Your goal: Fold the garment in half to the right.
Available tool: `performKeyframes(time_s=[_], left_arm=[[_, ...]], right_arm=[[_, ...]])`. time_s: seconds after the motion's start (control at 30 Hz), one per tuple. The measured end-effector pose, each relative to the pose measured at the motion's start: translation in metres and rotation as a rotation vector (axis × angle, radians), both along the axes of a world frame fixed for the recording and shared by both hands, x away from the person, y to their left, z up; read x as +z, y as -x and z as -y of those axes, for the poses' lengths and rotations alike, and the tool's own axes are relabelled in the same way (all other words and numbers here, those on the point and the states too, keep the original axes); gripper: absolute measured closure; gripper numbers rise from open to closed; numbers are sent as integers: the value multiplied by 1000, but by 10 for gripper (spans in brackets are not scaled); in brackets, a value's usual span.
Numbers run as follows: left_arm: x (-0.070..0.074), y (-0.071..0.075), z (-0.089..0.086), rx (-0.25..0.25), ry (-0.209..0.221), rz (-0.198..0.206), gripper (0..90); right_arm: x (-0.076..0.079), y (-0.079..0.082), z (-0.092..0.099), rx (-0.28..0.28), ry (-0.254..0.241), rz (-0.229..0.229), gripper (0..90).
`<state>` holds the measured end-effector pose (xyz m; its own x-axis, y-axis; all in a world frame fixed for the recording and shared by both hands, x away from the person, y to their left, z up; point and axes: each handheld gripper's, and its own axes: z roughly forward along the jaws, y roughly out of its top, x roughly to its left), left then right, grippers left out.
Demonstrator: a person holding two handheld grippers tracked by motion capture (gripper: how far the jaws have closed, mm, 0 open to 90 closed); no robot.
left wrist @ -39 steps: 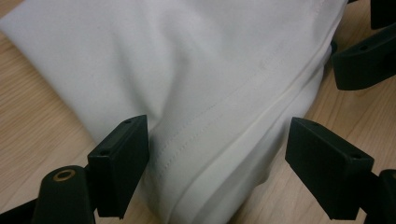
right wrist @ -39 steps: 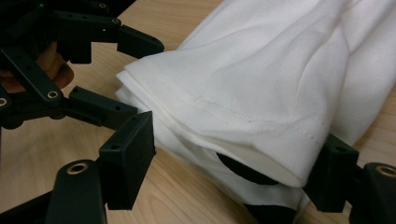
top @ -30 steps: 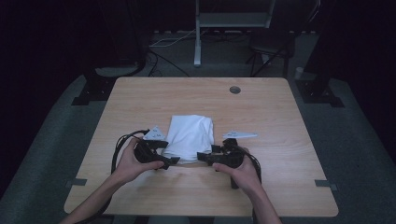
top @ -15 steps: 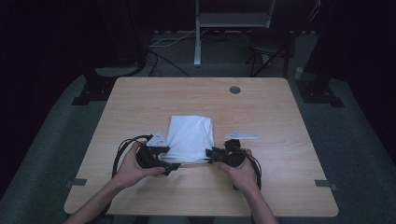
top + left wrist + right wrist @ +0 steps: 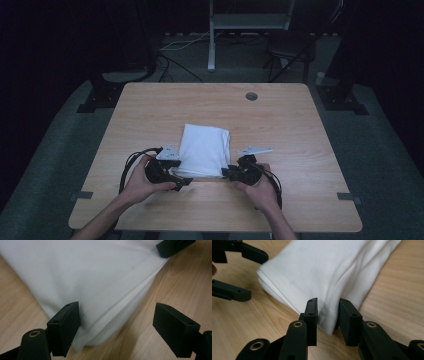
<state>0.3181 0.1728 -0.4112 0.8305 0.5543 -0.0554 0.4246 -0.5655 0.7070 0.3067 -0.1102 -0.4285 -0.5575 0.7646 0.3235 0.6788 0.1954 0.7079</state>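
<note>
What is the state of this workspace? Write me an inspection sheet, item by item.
Surface: wooden table, bare apart from the work; a round hole near its far edge.
Job's things: one folded white cloth lying flat toward the near side.
Clutter: nothing seen.
Grippers: left gripper open, jaws wide apart at the cloth's near left corner. Right gripper has the near right corner between its jaws, which have just closed far in, then eased a little; whether they press on it is unclear.
Cables: a black cable loops on the table by the left hand, another cable by the right hand.
Surroundings: dark room, grey floor, a pale stand beyond the table.
</note>
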Motion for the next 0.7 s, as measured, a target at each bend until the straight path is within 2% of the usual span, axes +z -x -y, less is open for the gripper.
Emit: performKeyframes(time_s=[0.13, 0.27, 0.33, 0.43, 0.53, 0.6, 0.7], left_arm=[[4, -1, 3, -10, 49, 3, 215], [4, -1, 9, -34, 74, 5, 215], [1, -1, 12, -56, 53, -1, 215], [-6, 2, 15, -82, 19, -3, 215], [-13, 4, 13, -81, 40, -15, 215], [-15, 5, 11, -78, 57, -13, 215], [-16, 7, 10, -79, 56, -6, 216]], right_arm=[[12, -2, 5, -60, -65, 72, 646], [16, -5, 0, -61, -85, 127, 622], [13, -7, -6, -35, -82, 114, 620], [0, -8, -13, 11, -35, 65, 621], [-9, -7, -13, 14, -32, 27, 625], [-10, -5, -13, 12, -31, 22, 626], [-9, -3, -13, 17, -20, 25, 625]])
